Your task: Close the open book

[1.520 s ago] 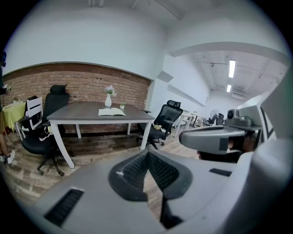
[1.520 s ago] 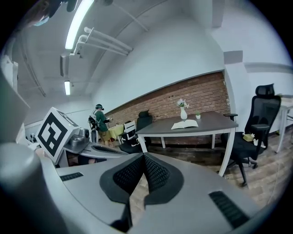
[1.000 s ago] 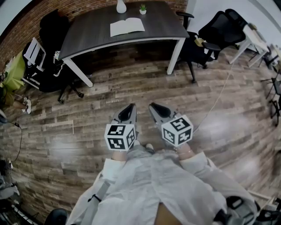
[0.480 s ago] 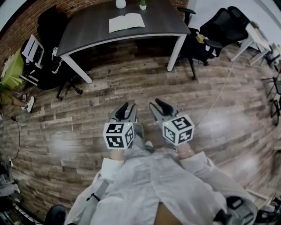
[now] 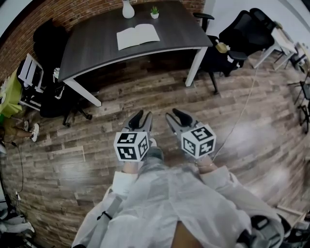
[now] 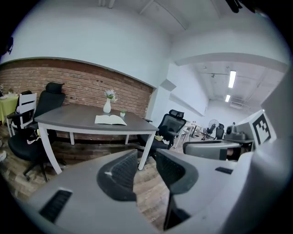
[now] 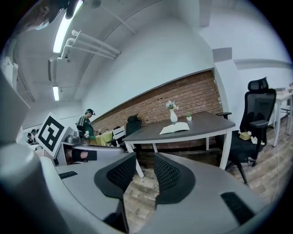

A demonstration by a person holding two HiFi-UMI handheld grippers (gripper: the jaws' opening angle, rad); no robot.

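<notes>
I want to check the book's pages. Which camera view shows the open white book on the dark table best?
The head view: it looks down on the open white book, both pages spread. Both gripper views see it small and nearly edge-on.

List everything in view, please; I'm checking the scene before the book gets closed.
open book: one, white pages, on the table
table: one, dark grey top, white legs, by the brick wall
vase: one, white, behind the book
potted plant: one, green, beside the vase
office chairs: at least two, black, at the table's ends
left gripper, right gripper: grey, over the wood floor, jaws just been opening, nothing between them
</notes>
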